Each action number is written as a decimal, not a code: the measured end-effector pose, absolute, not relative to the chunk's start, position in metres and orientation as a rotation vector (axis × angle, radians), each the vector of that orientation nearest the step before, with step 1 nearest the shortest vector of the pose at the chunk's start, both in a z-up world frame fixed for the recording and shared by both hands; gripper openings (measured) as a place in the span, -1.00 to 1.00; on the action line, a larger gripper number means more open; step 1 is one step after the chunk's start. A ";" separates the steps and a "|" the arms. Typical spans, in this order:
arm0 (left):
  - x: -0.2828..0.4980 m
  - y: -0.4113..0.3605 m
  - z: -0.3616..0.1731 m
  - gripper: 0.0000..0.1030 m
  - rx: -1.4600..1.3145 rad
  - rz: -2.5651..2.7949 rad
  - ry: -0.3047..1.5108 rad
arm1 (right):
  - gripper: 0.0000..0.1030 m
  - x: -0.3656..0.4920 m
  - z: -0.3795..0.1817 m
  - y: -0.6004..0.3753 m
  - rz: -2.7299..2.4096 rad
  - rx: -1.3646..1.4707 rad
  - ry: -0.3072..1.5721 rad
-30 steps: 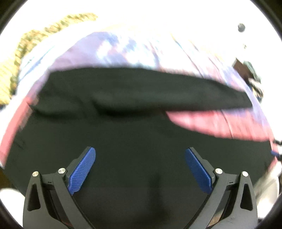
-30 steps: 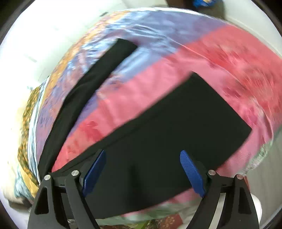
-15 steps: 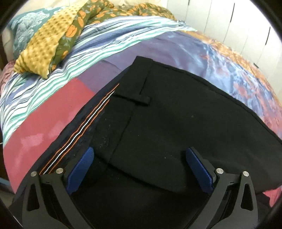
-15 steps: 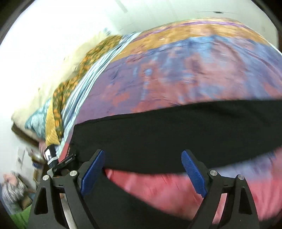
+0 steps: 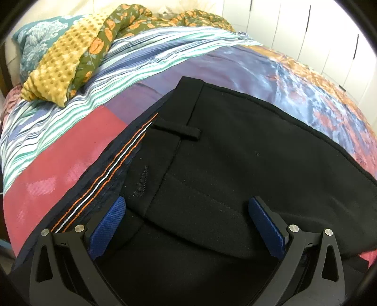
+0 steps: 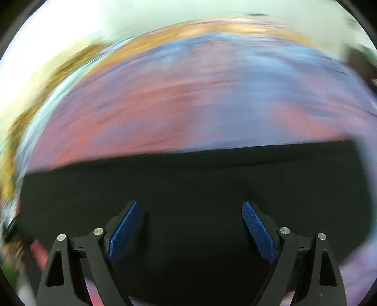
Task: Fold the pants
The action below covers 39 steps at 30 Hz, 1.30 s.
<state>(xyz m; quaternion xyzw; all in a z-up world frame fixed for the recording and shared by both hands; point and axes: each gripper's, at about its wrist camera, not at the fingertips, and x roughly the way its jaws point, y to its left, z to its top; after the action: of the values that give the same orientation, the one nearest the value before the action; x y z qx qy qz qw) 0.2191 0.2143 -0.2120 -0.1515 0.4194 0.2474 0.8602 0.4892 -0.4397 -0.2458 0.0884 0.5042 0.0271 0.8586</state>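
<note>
My left gripper (image 5: 186,226) hovers jaws wide over the black pants (image 5: 235,164) waistband on the bedspread (image 5: 70,153); right gripper (image 6: 190,233) wide too, empty.

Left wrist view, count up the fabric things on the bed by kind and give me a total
Black pants: 1
Patchwork bedspread: 1
Yellow bumpy cloth: 1
Green cloth with orange flowers: 1
Teal floral pillow: 1
Total: 5
</note>
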 end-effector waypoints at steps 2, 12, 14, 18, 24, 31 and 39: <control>0.220 0.214 -0.213 0.99 -0.311 0.523 0.881 | 0.66 0.488 -0.247 -0.511 -0.145 0.241 1.084; 0.222 0.213 -0.216 0.99 -0.294 0.534 0.886 | 0.07 0.492 -0.252 -0.520 -0.017 0.218 1.123; 0.222 0.213 -0.217 0.99 -0.289 0.537 0.888 | -0.90 0.484 -0.244 -0.517 -0.054 0.172 1.094; 0.223 0.213 -0.217 0.99 -0.286 0.539 0.887 | -0.91 0.423 -0.200 -0.492 0.041 0.128 0.956; 0.223 0.213 -0.217 0.99 -0.281 0.541 0.893 | -0.91 0.273 -0.184 -0.468 0.084 0.069 0.931; 0.229 0.211 -0.214 0.99 -0.254 0.558 0.939 | 0.26 0.175 -0.213 -0.519 -0.411 0.338 0.933; 0.195 0.171 -0.160 0.98 -0.299 0.401 0.925 | 0.62 0.155 -0.188 -0.430 -0.232 0.383 0.814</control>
<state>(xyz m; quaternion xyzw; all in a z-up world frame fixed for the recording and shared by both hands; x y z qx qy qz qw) 0.1954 0.1711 -0.1604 -0.1427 0.4416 0.1914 0.8648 0.1552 -0.4300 -0.1877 0.1846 0.3927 -0.1121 0.8940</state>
